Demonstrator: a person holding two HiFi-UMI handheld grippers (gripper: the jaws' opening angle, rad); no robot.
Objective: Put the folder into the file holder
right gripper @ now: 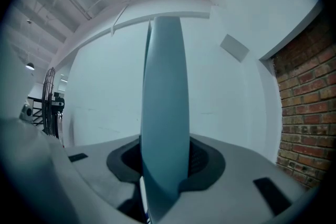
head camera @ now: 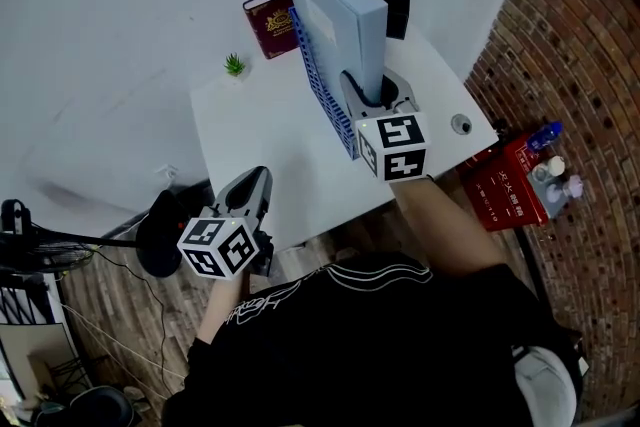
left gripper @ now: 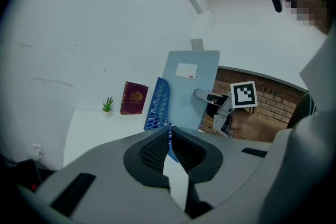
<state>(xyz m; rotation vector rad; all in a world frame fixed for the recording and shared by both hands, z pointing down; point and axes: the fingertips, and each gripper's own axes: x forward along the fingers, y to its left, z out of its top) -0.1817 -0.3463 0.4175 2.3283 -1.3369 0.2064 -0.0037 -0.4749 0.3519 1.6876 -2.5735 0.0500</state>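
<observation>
We note the right gripper (head camera: 377, 93) clamped on the pale blue folder (head camera: 335, 10), which stands upright at upper centre against the blue file holder (head camera: 318, 85). We cannot tell whether it is inside. The left gripper (head camera: 252, 193), at lower left, has its jaws together and empty.

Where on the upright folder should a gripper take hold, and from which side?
The near vertical edge, from the person's side, as the right gripper does: the folder stands on end, thin, and the file holder flanks one face.
</observation>
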